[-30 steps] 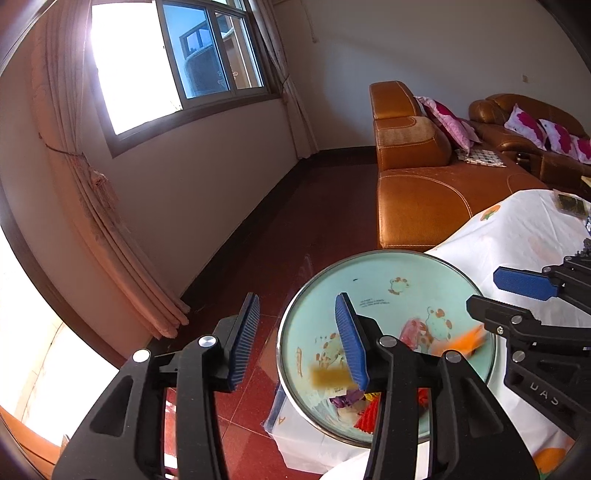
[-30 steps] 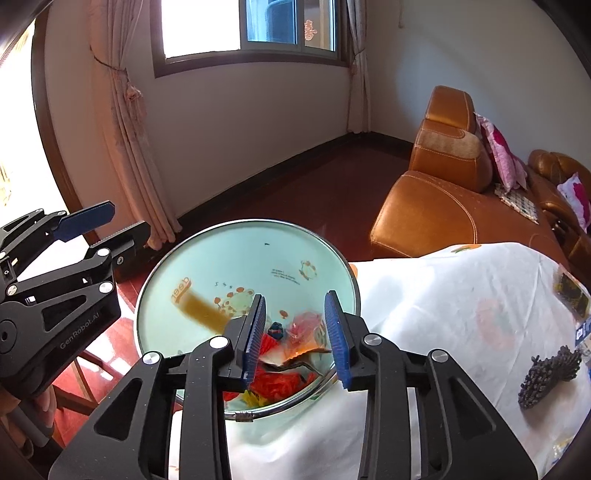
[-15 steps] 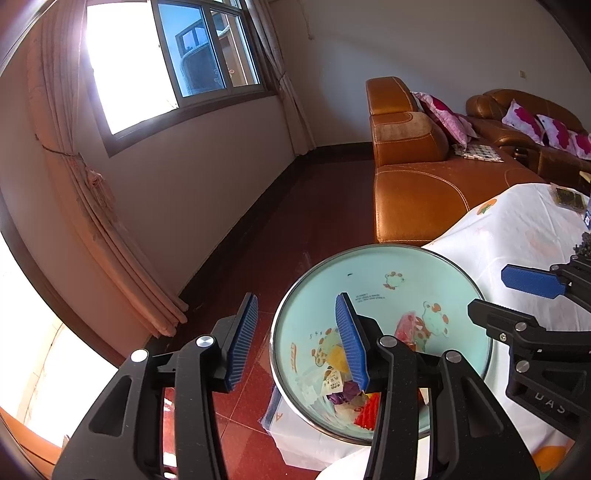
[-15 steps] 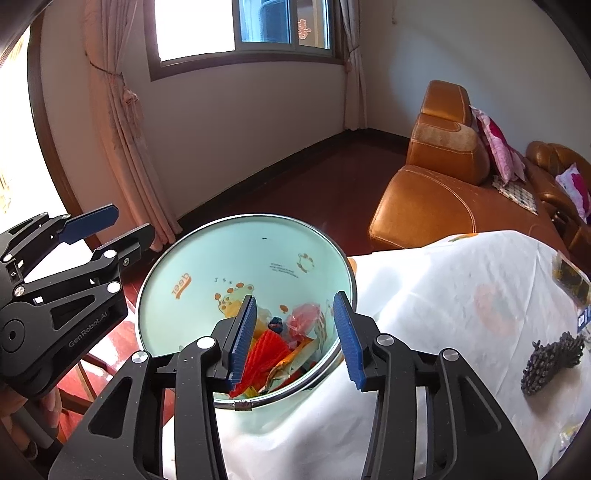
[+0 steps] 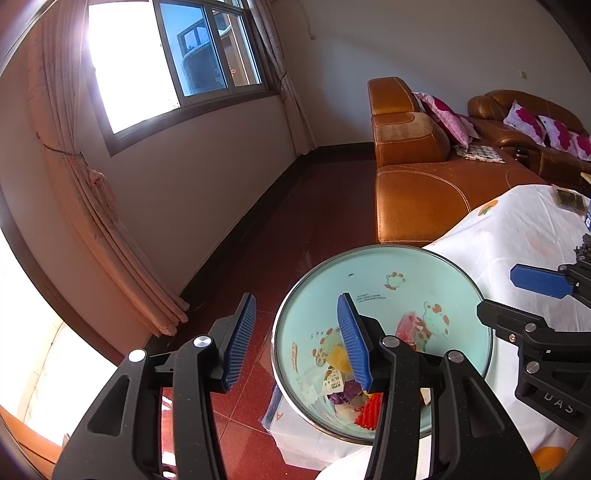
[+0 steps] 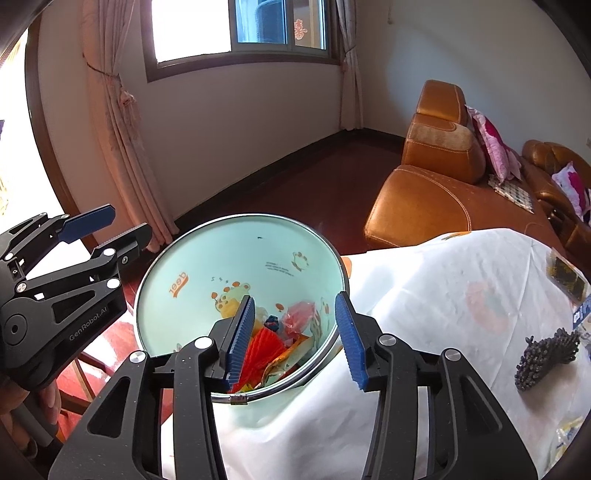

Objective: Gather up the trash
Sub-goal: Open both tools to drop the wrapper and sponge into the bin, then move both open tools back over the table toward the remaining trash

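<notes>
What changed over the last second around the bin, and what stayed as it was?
The right gripper opened wider above the pale green cartoon-printed trash bin and is empty. The blurred wrappers seen falling a second ago now lie settled with the colourful trash pile at the bin's bottom. The left gripper stayed open and empty beside the bin; the white tablecloth is unchanged.

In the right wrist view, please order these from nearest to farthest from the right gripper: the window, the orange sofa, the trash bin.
From the right gripper:
1. Trash bin, just ahead below the fingertips, at the table edge.
2. Orange sofa, farther, to the right.
3. Window, farthest, in the far wall.
</notes>
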### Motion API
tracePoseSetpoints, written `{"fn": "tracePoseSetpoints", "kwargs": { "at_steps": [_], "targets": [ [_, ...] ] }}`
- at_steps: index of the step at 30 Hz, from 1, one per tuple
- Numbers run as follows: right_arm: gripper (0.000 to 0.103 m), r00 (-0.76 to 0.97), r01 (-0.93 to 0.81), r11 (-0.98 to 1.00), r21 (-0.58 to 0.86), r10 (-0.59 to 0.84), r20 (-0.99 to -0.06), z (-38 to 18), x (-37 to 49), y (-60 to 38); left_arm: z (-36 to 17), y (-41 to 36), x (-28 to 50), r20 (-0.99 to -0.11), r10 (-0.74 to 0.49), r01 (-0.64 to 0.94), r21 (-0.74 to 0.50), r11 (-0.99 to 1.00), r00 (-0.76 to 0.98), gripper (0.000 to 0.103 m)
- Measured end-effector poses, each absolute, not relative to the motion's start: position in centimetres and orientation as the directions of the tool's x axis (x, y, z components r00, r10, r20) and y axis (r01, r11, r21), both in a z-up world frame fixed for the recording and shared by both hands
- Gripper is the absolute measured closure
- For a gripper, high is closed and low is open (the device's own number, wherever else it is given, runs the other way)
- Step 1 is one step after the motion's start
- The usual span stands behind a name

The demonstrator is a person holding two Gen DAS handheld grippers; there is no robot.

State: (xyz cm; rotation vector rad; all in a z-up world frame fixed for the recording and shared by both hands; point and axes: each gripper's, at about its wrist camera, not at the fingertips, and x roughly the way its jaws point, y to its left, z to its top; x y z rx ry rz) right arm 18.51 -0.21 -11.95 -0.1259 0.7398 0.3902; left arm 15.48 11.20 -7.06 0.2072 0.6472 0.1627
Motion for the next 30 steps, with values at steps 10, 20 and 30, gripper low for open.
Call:
{"fn": "tracePoseSetpoints", "kwargs": {
  "at_steps": [10, 20, 30],
  "targets": [
    [0.056, 0.687, -0.366, 0.930, 0.016, 0.282, -0.670, -11.6, 17.6, -1.5, -6.7, 10.8, 15.1, -0.572, 0.215, -0.083, 0.247, 0.965, 0.792, 0.050],
    [0.054, 0.706, -0.335, 0.942, 0.021, 0.266, -0.656, -10.9, 16.2, -3.3, -6.3, 9.5, 13.9, -0.565, 0.193, -0.055, 0.251, 0.966, 0.802, 0.045],
    [0.053, 0.729, -0.264, 0.964, 0.033, 0.222, -0.647, -10.5, 13.6, -7.7, -7.0, 5.4, 12.0, -0.568, 0.141, 0.037, 0.291, 0.956, 0.811, 0.044]
  ]
}}
